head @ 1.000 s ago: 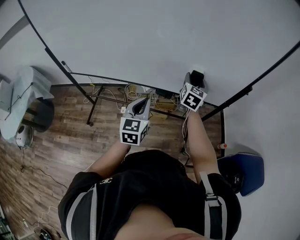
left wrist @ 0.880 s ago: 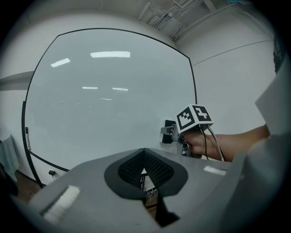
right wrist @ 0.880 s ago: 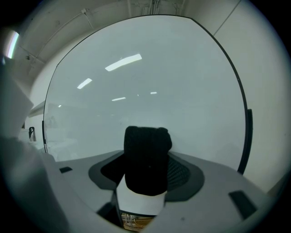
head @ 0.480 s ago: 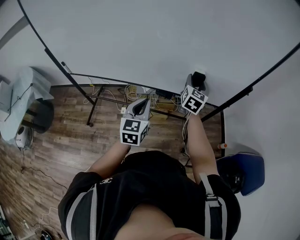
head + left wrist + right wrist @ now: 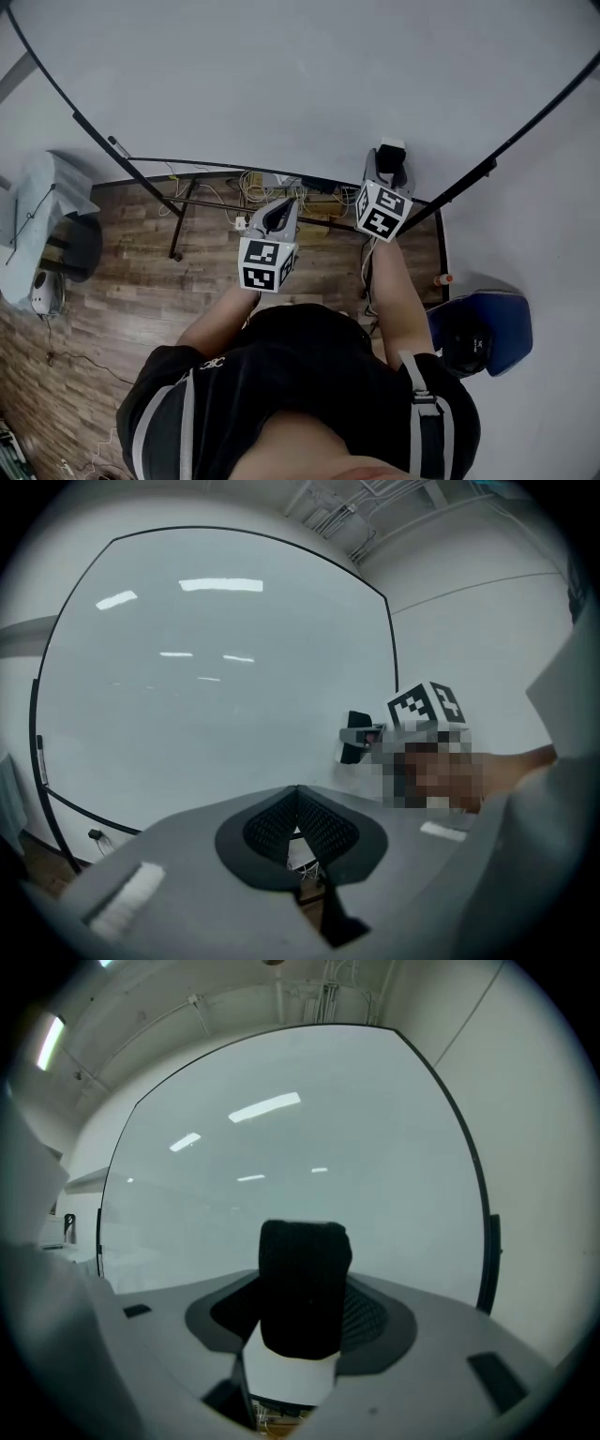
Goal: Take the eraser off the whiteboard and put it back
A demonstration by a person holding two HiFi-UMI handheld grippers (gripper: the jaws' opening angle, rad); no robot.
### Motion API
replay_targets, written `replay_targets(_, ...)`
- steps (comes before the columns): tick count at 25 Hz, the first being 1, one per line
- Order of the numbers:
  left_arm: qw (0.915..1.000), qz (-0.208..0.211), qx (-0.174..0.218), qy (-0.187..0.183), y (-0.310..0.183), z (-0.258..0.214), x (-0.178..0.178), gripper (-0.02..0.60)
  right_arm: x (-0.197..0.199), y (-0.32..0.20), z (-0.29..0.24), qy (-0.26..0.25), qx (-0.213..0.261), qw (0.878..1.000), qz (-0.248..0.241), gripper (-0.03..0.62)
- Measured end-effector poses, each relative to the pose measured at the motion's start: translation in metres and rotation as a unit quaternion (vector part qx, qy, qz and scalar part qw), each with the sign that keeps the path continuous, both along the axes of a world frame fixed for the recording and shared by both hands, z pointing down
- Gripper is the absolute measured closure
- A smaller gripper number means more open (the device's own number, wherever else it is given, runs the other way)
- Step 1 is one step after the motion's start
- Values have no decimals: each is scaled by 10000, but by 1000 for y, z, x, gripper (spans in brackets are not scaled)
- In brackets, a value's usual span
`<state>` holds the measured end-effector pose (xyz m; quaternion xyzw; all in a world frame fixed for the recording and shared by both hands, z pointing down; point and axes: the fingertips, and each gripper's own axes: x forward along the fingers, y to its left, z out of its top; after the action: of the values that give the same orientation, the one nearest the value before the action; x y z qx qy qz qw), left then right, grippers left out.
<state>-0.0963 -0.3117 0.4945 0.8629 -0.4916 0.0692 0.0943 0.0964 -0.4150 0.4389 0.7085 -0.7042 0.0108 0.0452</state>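
The eraser (image 5: pixel 392 150), black felt on a white body, sits between the jaws of my right gripper (image 5: pixel 386 166), close in front of the whiteboard (image 5: pixel 281 84). In the right gripper view the eraser (image 5: pixel 302 1283) stands upright in the right gripper (image 5: pixel 300 1321), felt side toward the whiteboard (image 5: pixel 281 1147); I cannot tell whether it touches. My left gripper (image 5: pixel 284 208) hangs lower and to the left, shut with nothing in it. The left gripper (image 5: pixel 297 794) view shows the eraser (image 5: pixel 356 736) off to the right by the whiteboard (image 5: pixel 206 686).
Below the board, the stand's black legs (image 5: pixel 178 225) and a tangle of cables (image 5: pixel 267 183) lie on the wooden floor. A blue seat (image 5: pixel 487 333) stands at the right by the wall. A grey covered object (image 5: pixel 47 202) is at the far left.
The right gripper has shifted a little with the eraser between its jaws. The head view has tilted slightly. The left gripper has stayed where it was.
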Motion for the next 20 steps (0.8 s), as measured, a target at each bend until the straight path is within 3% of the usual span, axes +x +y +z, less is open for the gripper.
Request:
replay_targets(6, 9996, 269, -8, 45, -6, 0, 21, 572, 18, 31, -13, -71, 226, 9997, -48, 364)
replay_targets(14, 9972, 745, -69, 29, -10, 3, 62, 572, 59, 79, -30, -387, 632, 9969, 254, 364)
replay_targets(20, 9945, 1044, -74, 47, -14, -2, 100, 572, 84, 105, -19, -420, 625, 9958, 513, 364)
